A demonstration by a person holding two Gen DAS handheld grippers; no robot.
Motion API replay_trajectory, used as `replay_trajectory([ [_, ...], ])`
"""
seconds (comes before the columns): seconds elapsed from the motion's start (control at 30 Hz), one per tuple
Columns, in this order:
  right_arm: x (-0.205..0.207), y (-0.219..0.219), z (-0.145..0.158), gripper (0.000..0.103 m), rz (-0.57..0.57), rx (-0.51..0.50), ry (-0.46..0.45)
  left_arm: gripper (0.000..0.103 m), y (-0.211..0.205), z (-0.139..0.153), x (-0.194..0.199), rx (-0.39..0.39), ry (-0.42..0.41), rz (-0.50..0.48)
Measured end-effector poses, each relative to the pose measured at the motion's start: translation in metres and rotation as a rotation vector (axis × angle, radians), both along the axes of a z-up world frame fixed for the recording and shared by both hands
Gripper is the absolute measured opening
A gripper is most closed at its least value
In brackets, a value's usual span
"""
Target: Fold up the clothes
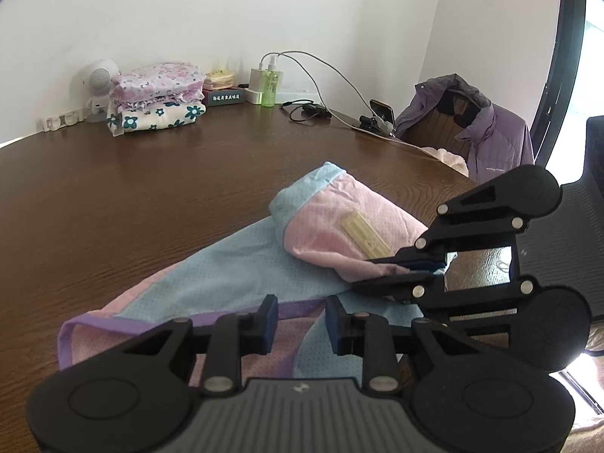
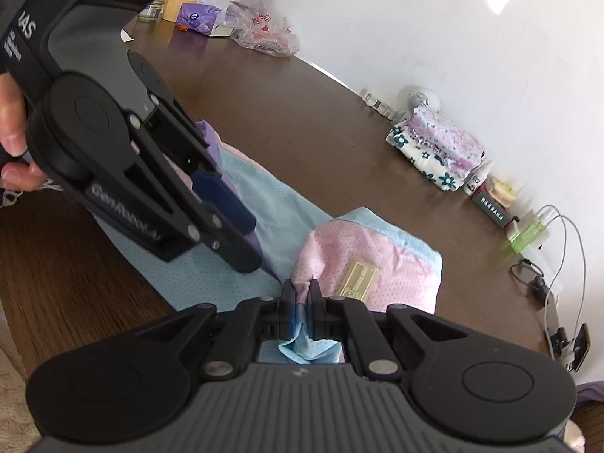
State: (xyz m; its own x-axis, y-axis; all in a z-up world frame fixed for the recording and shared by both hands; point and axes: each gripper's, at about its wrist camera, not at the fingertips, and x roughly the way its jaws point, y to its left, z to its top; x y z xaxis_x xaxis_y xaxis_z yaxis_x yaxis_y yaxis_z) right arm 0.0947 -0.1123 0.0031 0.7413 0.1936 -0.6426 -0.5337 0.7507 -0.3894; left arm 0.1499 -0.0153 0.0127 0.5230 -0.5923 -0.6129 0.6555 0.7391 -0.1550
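A pink and light-blue mesh garment (image 1: 226,275) with a purple hem lies on the brown wooden table (image 1: 151,196). Its right part is folded over into a pink bundle with a cream label (image 1: 364,236). My right gripper (image 1: 377,273) comes in from the right, shut on the pink edge of that bundle. In the right wrist view, pink and blue cloth is pinched between its pads (image 2: 302,292), next to the garment (image 2: 377,260). My left gripper (image 1: 302,324) hovers over the purple hem, its blue pads apart with nothing pinched. In the right wrist view the left gripper (image 2: 247,243) is held by a hand (image 2: 13,132).
A stack of folded floral clothes (image 1: 158,94) sits at the wall beside a white speaker (image 1: 98,79). A green bottle (image 1: 272,87), charger, cables and a phone on a stand (image 1: 383,115) line the back edge. A purple jacket (image 1: 487,128) hangs on a chair. Plastic bags (image 2: 264,34) lie far left.
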Motion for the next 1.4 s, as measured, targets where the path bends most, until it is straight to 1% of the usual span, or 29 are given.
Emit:
replay_trajectory([
  [0.03, 0.000, -0.001, -0.001, 0.005, -0.001, 0.006, 0.002, 0.027, 0.003, 0.004, 0.000, -0.015, -0.009, 0.005],
  [0.13, 0.001, -0.004, -0.002, 0.006, -0.012, 0.042, 0.017, 0.034, 0.010, 0.015, 0.004, -0.051, -0.027, 0.034],
  [0.23, 0.002, -0.005, -0.003, 0.006, -0.026, 0.072, 0.019, 0.034, 0.015, 0.023, 0.009, -0.069, -0.038, 0.068],
  [0.3, 0.001, -0.007, -0.001, 0.006, -0.034, 0.093, 0.013, 0.034, 0.015, 0.023, 0.012, -0.054, -0.032, 0.084],
  [0.37, 0.002, -0.010, 0.001, 0.006, -0.044, 0.112, 0.006, 0.032, 0.014, 0.019, 0.015, -0.027, -0.024, 0.095],
  [0.53, 0.005, -0.015, 0.000, 0.006, -0.058, 0.142, 0.018, 0.031, 0.009, 0.007, 0.019, 0.013, 0.003, 0.083],
  [0.63, 0.005, -0.017, 0.001, 0.006, -0.074, 0.152, 0.006, 0.031, 0.006, 0.003, 0.020, 0.038, 0.013, 0.078],
  [0.73, 0.008, -0.021, 0.003, 0.006, -0.106, 0.139, -0.018, 0.031, 0.006, -0.005, 0.023, 0.066, 0.031, 0.084],
  [0.93, 0.012, -0.033, 0.002, 0.006, -0.142, 0.098, -0.029, 0.031, 0.007, -0.007, 0.020, 0.078, 0.010, 0.078],
  [1.07, 0.012, -0.047, 0.007, 0.006, -0.181, 0.057, -0.062, 0.032, 0.005, -0.007, 0.018, 0.090, 0.000, 0.075],
  [1.2, 0.011, -0.050, 0.010, 0.006, -0.150, 0.111, -0.021, 0.032, 0.003, -0.007, 0.017, 0.101, -0.009, 0.073],
  [1.3, 0.009, -0.042, 0.003, 0.006, -0.124, 0.097, -0.009, 0.033, 0.001, -0.002, 0.020, 0.110, 0.006, 0.080],
  [1.37, 0.007, -0.036, -0.003, 0.007, -0.107, 0.087, -0.001, 0.033, -0.003, 0.008, 0.018, 0.094, -0.026, 0.059],
  [1.4, 0.006, -0.033, -0.005, 0.011, -0.099, 0.081, 0.003, 0.033, -0.006, 0.015, 0.015, 0.077, -0.052, 0.038],
])
